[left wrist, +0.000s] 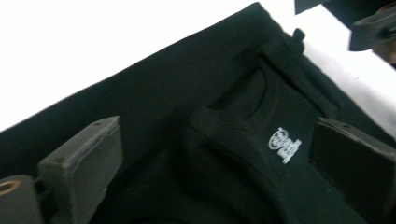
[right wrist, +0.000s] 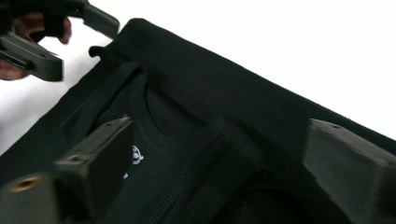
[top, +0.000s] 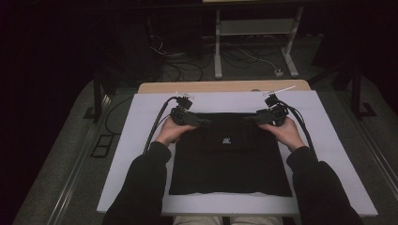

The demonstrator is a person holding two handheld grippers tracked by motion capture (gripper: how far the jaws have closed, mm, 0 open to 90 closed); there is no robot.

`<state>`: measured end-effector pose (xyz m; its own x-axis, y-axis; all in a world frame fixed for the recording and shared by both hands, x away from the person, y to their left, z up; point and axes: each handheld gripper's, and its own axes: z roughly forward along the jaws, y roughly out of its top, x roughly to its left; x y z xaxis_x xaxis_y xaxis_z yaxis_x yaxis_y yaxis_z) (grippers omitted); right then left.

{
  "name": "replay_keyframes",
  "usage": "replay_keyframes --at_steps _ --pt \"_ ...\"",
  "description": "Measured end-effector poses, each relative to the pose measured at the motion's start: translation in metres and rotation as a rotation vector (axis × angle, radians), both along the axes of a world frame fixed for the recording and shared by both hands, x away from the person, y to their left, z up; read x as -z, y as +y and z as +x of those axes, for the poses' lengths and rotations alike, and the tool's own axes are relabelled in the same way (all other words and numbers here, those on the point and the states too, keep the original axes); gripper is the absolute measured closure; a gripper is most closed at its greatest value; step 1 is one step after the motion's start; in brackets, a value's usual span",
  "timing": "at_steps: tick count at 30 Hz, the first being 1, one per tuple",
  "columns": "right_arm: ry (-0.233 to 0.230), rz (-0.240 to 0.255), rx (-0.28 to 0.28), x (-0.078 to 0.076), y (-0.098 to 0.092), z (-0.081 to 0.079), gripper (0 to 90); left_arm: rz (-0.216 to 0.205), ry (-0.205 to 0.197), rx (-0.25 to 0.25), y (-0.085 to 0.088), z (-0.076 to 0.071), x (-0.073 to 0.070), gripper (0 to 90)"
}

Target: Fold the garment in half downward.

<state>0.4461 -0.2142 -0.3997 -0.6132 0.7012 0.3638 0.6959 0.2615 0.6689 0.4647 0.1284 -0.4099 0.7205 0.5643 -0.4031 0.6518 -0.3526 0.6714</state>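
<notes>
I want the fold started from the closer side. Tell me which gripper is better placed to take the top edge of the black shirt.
Neither clearly: the left gripper and the right gripper sit mirrored at the black shirt's top corners, both open over the cloth. If forced, left, though that is only a slight lean.

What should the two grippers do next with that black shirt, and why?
Probably lower a little and close on the cloth. The left gripper and right gripper hover open over the far corners of the folded black shirt, with fabric under the jaws but not pinched.
</notes>
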Motion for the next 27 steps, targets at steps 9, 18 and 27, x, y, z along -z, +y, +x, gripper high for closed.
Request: replay_keyframes --at_steps 9,18,27 --pt "0.017 -0.022 0.007 0.009 0.004 0.003 23.5 -0.012 0.018 -0.017 0.003 0.003 0.006 16.0" --pt "0.032 -0.056 0.026 0.017 0.006 0.006 44.8 0.028 0.062 -0.035 0.008 0.006 0.02 39.0" --pt "0.048 -0.058 0.051 0.021 0.003 0.007 56.1 0.04 0.073 -0.034 0.006 0.006 0.025 52.2"
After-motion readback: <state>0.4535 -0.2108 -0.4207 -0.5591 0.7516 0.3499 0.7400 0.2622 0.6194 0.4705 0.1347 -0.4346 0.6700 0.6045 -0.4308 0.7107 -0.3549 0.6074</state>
